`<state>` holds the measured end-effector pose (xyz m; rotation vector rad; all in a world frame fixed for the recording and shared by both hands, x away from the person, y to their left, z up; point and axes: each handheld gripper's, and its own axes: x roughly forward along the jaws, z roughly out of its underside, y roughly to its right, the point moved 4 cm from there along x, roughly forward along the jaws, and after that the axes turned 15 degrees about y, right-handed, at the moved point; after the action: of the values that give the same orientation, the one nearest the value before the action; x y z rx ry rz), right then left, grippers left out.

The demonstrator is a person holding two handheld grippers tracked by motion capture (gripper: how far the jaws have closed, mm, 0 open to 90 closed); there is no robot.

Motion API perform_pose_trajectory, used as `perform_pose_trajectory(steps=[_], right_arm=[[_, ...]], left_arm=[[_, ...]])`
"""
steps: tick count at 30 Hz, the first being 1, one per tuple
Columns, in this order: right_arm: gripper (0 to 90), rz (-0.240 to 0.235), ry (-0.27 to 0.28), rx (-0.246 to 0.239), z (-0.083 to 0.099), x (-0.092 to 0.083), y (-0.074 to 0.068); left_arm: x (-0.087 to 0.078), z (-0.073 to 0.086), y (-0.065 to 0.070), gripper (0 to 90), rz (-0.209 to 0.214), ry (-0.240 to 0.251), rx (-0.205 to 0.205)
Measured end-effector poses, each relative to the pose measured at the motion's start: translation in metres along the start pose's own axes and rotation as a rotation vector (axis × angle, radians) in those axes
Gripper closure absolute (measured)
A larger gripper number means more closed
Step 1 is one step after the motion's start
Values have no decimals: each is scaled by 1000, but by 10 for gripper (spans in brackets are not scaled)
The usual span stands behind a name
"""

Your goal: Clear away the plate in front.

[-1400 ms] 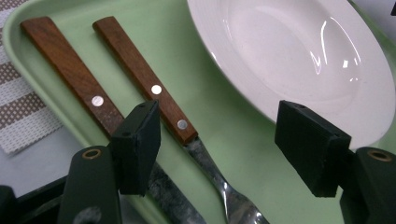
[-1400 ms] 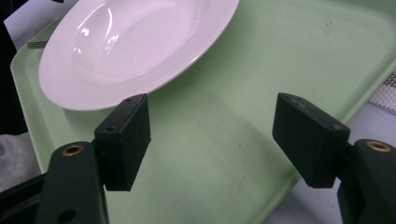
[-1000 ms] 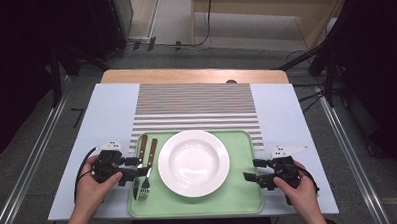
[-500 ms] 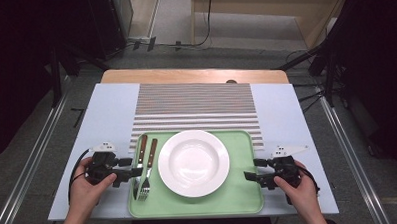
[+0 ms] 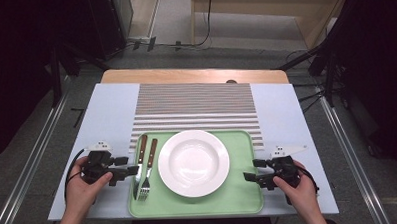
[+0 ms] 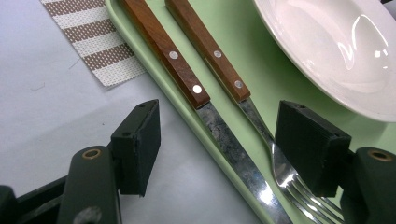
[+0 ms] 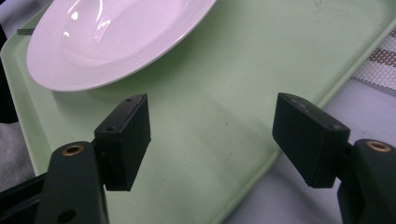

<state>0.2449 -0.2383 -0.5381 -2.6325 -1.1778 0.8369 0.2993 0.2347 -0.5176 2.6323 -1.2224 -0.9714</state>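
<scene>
Two grippers low over the near edge of the surface (image 5: 106, 110), one at each side of a green tray (image 5: 239, 195). Left gripper (image 5: 131, 170) just beside the tray's left rim, jaws spread wide and empty, held in the person's left hand (image 5: 84, 188). Seen along those jaws in the left gripper view: one jaw over the pale surface, the other over the tray, with the tray rim, a knife (image 6: 187, 84) and a fork (image 6: 243, 98) between them. Knife and fork side by side, wooden handles pointing away from the person, knife nearer the rim, fork next to a white plate (image 5: 194, 163). Plate resting in the middle of the tray, empty. Right gripper (image 5: 250, 176) at the tray's right rim, also gaping wide, gripping nothing, held in the right hand (image 5: 301, 188); one jaw over the green floor of the tray, the other over its rim. Striped placemat (image 5: 196, 104) beyond the tray, its near edge under the tray's far side.
</scene>
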Motion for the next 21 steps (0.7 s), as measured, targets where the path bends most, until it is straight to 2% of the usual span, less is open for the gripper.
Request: perform_pose_trajectory(steps=[13, 21], right_arm=[[271, -1, -6, -5, 1, 1, 1], [271, -1, -9, -3, 1, 1, 1]], left_arm=[[-1, 1, -5, 309, -20, -2, -5], [-1, 1, -5, 308, -17, -4, -7]])
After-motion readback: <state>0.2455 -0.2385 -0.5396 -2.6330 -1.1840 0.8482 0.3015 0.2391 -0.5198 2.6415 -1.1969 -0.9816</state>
